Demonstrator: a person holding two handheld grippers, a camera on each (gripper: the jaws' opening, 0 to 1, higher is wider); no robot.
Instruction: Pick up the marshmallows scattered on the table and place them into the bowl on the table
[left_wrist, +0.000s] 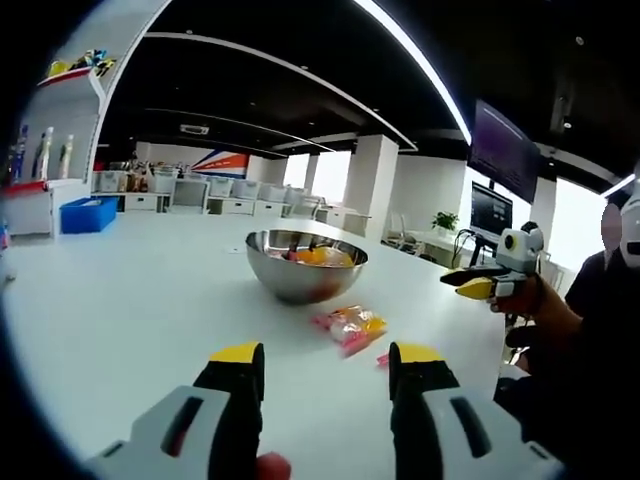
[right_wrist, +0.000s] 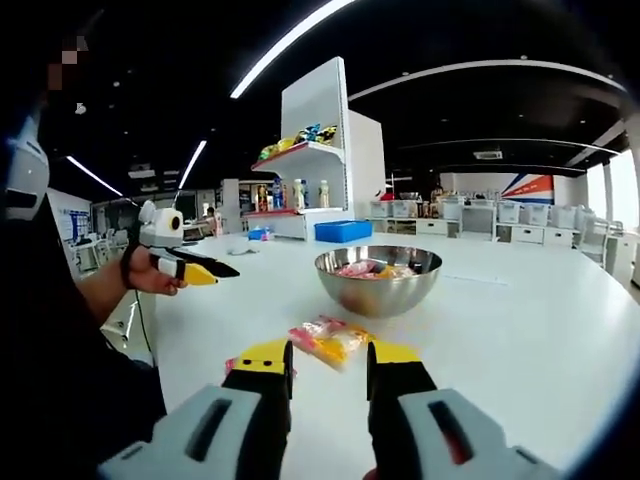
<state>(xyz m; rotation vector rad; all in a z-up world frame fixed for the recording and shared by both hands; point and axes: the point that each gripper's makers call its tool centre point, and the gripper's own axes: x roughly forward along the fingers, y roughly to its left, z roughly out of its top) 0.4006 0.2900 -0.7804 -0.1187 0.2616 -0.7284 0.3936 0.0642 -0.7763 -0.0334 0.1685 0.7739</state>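
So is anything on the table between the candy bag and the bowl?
Nothing visible: the marshmallow packet lies on bare white table just in front of the steel bowl, with open surface between them.

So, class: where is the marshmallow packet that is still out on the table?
The marshmallow packet lies on the white table just in front of the steel bowl, beyond the right gripper in its view; in the left gripper view it sits right of centre.

Open-plan office showroom: display shelves (right_wrist: 305, 160), wall monitors (left_wrist: 503, 150).
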